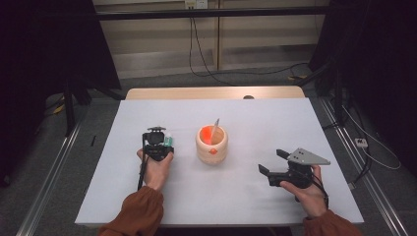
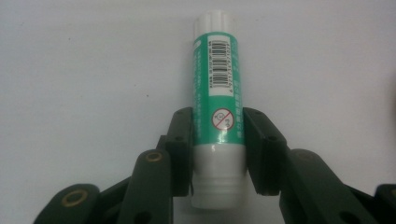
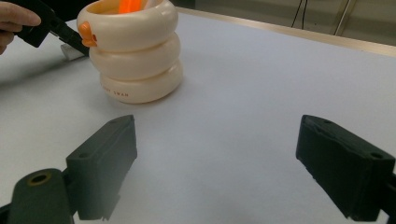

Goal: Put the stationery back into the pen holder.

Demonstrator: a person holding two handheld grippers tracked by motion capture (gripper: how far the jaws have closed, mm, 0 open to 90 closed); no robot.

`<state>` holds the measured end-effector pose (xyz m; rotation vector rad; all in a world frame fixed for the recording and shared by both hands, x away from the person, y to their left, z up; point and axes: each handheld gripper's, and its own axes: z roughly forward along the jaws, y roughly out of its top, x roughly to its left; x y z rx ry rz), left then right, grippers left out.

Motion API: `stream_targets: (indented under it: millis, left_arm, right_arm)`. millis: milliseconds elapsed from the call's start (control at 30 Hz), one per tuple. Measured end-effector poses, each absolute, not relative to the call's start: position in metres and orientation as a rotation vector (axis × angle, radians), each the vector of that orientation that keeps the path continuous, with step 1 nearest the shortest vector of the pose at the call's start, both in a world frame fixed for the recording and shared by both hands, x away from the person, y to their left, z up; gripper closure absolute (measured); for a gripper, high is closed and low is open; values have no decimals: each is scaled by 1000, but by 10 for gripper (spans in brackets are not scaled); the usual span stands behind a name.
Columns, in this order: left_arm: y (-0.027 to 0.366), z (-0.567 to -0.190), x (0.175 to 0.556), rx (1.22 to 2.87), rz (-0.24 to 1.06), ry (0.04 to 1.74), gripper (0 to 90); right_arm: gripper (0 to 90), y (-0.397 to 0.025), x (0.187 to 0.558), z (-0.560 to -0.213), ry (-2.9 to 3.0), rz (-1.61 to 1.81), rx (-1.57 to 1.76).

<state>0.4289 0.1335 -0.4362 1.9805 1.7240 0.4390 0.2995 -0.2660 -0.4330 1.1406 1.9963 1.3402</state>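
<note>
Green-and-white glue stick (image 2: 218, 112) lies on the white desk (image 1: 255, 196) clamped in the left gripper (image 1: 158, 143), not yet lifted toward the cream holder (image 1: 212, 144), while the right gripper (image 1: 273, 161) waits, fingers (image 3: 102, 165) apart.

The white counter (image 1: 216, 196) is bright under light from above, while the room around it is very dark. The cream pot (image 3: 133, 56) throws a soft shadow and its orange inside glows too bright. The glue stick (image 2: 218, 107) looks sharp, with dim corners around it.
</note>
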Motion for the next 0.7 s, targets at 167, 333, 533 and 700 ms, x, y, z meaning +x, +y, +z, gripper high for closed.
stream_targets:
  millis: [167, 333, 533, 700]
  left_arm:
    - [134, -434, 428, 2006, 437, 1661, 658]
    - [140, -431, 427, 2002, 413, 1617, 659]
    - [150, -427, 423, 2011, 412, 1561, 659]
    - [159, -423, 419, 2006, 403, 1522, 659]
  right_arm:
    - [123, -267, 300, -433, 1994, 1340, 1141]
    - [122, -266, 299, -433, 1997, 1340, 1139]
    - [122, -266, 300, -433, 2000, 1339, 1138]
    - [122, -265, 299, -433, 2003, 1336, 1133]
